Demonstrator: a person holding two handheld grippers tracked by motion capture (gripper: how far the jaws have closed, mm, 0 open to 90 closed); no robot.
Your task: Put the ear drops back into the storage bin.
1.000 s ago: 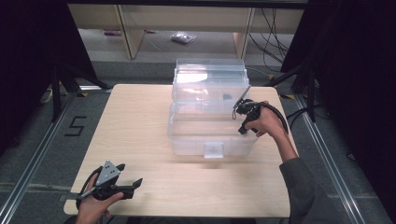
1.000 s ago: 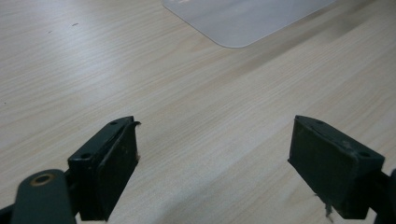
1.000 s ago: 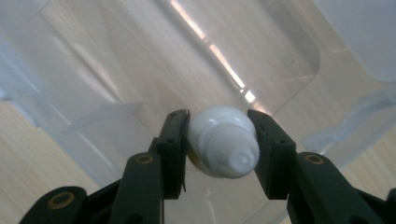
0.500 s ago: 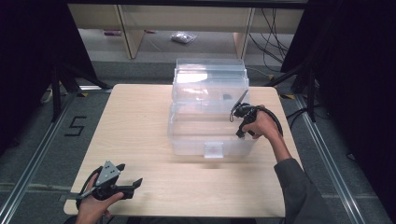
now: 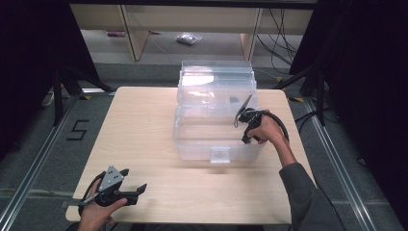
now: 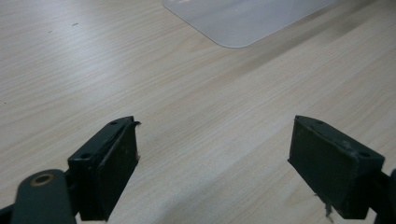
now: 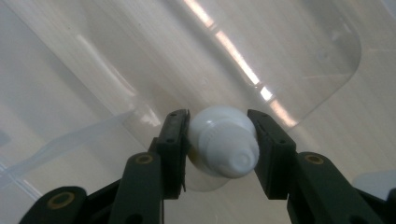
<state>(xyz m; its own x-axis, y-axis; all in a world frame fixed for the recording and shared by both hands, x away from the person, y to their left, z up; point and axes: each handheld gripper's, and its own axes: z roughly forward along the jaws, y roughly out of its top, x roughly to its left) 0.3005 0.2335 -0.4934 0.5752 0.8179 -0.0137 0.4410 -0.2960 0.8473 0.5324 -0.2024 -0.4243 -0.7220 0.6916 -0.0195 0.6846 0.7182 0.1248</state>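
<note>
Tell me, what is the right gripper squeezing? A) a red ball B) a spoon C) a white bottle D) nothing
C: in the right gripper view, the right gripper is shut on a white bottle, held over the clear plastic box.
</note>
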